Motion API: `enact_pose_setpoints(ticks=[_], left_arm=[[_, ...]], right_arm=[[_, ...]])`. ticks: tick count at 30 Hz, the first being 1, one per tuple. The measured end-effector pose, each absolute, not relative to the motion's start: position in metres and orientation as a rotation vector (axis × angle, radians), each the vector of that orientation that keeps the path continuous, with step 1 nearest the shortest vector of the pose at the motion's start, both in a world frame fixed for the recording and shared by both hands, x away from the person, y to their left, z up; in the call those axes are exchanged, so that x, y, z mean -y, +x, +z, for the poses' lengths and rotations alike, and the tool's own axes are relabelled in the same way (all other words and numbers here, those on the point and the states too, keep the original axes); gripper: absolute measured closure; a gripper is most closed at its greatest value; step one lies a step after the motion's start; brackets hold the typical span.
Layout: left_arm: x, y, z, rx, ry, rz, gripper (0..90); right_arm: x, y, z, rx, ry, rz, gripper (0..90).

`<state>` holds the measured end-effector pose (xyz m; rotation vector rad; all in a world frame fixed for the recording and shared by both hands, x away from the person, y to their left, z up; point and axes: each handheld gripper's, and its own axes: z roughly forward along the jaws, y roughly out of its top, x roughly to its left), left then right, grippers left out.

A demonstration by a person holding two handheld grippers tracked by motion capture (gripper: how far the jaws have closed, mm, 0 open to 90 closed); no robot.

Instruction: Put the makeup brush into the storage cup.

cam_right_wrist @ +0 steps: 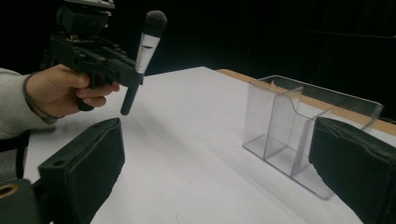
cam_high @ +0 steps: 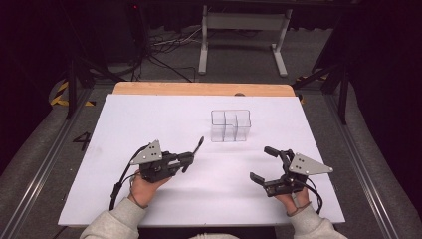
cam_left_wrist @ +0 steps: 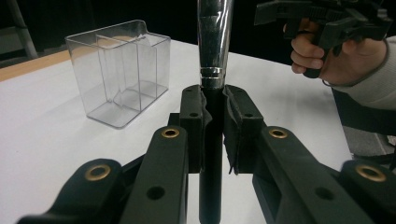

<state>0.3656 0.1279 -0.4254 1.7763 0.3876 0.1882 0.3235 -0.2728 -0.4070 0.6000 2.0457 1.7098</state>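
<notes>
One makeup brush (cam_right_wrist: pixel 140 60) is clenched in the left gripper (cam_high: pixel 191 155); the right gripper (cam_high: pixel 263 164) gapes beside one clear organizer (cam_high: pixel 230 125).

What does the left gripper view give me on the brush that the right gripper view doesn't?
Left gripper view alone: the left tongs seen close up, their pads clamped on the makeup brush at its black handle, just below the silver ferrule; the brush head is cut off at the top edge.

Right gripper view alone: the whole brush, dark bristle head up and handle end hanging free above the table, plus the right tongs standing wide open with nothing between them.

Both: the clear compartment organizer standing empty on the white table, and the opposite hand holding its tool.
</notes>
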Motion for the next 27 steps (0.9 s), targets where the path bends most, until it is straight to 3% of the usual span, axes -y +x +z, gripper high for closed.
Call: enact_pose_setpoints(ticks=[27], left_arm=[[-0.100,0.361,-0.432,-0.329,1.805,0.151,78.8]], right_arm=[[0.212,0.341,-0.390,-2.164,0.529,1.781,7.1]])
